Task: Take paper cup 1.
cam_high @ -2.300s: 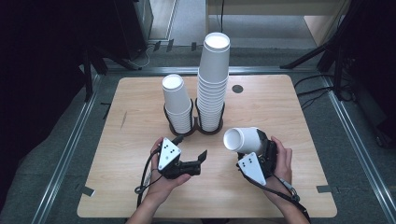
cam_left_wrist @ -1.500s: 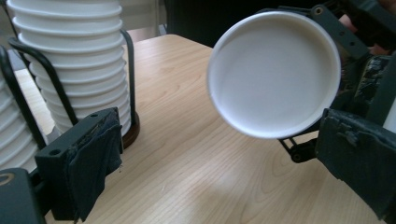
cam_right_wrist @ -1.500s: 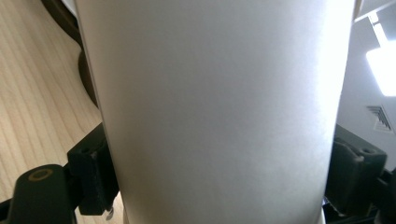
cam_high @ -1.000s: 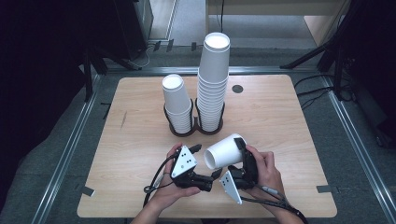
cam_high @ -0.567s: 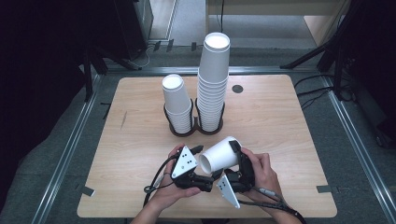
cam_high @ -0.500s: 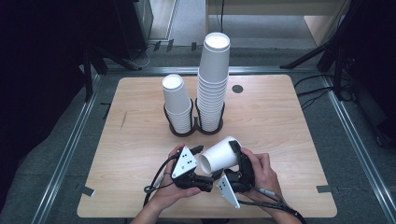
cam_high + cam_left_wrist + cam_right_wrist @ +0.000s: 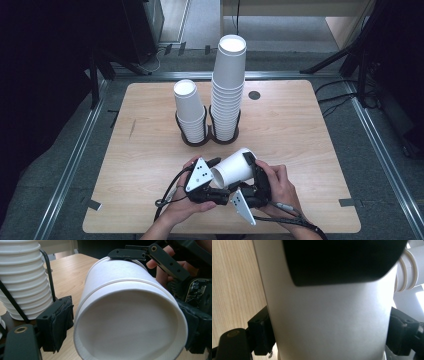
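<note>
A white paper cup point(image 7: 235, 167) lies on its side above the table's front, its mouth toward my left gripper point(image 7: 217, 176). My right gripper point(image 7: 250, 172) is shut on the cup's body point(image 7: 329, 315), one pad point(image 7: 262, 332) on each side. In the left gripper view the cup point(image 7: 130, 315) shows a second rim just behind the first, as of two nested cups. My left gripper point(image 7: 127, 330) has just been closing, with the cup's mouth between its jaws. Its pads point(image 7: 57, 325) now touch the rim on both sides.
A short stack of white cups point(image 7: 189, 110) and a tall one point(image 7: 229, 90) stand in a black wire holder point(image 7: 207, 137) at the middle of the wooden table point(image 7: 300, 130). A small dark disc point(image 7: 254, 95) lies behind them.
The right hand has carried the cup leftward to the left gripper. The left jaws have come in around the cup's mouth. Over the last half second both hands stay put.
</note>
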`<state>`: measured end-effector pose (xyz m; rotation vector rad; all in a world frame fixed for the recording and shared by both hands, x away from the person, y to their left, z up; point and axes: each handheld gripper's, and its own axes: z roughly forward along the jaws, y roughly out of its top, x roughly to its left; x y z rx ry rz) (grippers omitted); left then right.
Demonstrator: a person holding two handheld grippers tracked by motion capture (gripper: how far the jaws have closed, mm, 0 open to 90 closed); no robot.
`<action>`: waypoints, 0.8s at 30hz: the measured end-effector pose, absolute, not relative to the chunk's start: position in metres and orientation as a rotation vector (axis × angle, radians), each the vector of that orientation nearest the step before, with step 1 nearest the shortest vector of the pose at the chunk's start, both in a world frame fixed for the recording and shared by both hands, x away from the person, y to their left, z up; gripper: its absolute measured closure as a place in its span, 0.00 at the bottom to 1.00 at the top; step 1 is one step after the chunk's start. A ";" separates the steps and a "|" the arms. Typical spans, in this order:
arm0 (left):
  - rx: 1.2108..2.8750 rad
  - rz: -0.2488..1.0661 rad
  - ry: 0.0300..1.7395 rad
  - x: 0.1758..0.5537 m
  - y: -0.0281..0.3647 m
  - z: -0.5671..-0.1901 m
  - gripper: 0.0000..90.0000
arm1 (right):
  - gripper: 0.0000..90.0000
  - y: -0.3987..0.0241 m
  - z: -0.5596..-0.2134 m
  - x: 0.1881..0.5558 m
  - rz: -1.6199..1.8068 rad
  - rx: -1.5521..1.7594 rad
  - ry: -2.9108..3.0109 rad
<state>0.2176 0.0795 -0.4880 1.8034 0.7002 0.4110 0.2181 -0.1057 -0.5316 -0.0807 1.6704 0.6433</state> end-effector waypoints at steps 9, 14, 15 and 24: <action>1.810 0.414 0.698 0.218 0.079 -0.488 0.16 | 0.16 -0.106 -0.532 0.218 0.648 -0.078 1.679; 1.812 0.399 0.700 0.218 0.079 -0.489 0.16 | 0.16 -0.105 -0.532 0.217 0.655 -0.078 1.680; 1.812 0.400 0.700 0.218 0.079 -0.489 0.16 | 0.16 -0.105 -0.532 0.217 0.654 -0.079 1.679; 1.811 0.399 0.689 0.218 0.079 -0.489 0.20 | 0.16 -0.106 -0.533 0.217 0.655 -0.073 1.685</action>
